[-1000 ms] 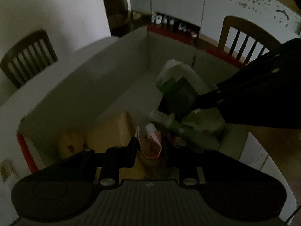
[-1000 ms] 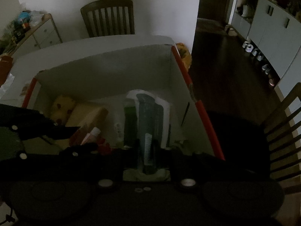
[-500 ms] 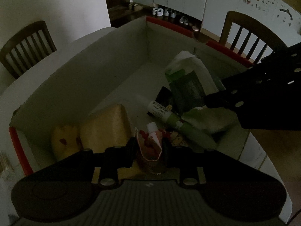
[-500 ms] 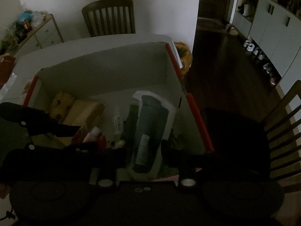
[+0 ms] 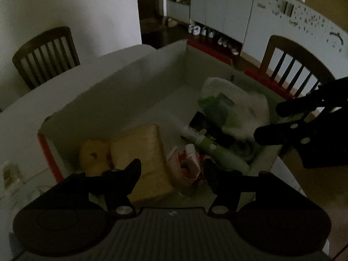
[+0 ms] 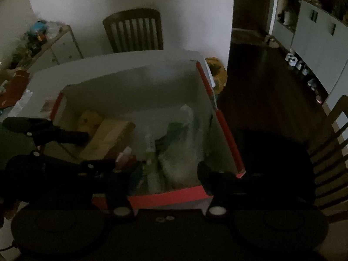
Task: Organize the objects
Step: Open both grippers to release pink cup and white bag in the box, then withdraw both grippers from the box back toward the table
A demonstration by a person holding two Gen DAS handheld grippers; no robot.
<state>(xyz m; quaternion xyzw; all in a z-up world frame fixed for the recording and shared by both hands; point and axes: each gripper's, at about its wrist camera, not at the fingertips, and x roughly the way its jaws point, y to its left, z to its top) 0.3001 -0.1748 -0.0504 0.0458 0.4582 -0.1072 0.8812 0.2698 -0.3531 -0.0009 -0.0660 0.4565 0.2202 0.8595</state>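
In a dim room, a white table (image 5: 71, 82) is carrying a red-edged cardboard box (image 6: 228, 139). We are holding our left gripper (image 5: 171, 169) spread wide over its near end, gripping nothing; a red-and-white tube (image 5: 191, 158) is lying just ahead between the fingers, a tan packet (image 5: 139, 145) ahead-left. Our right gripper (image 6: 159, 174) is also gaping, with a green-and-white bag (image 6: 180, 137) lying ahead in the box.

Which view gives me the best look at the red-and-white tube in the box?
Left wrist: the tube lies in the box, unobstructed between the open left gripper fingers. In the right wrist view, only its blurred cap end shows, the rest hidden behind the left gripper.
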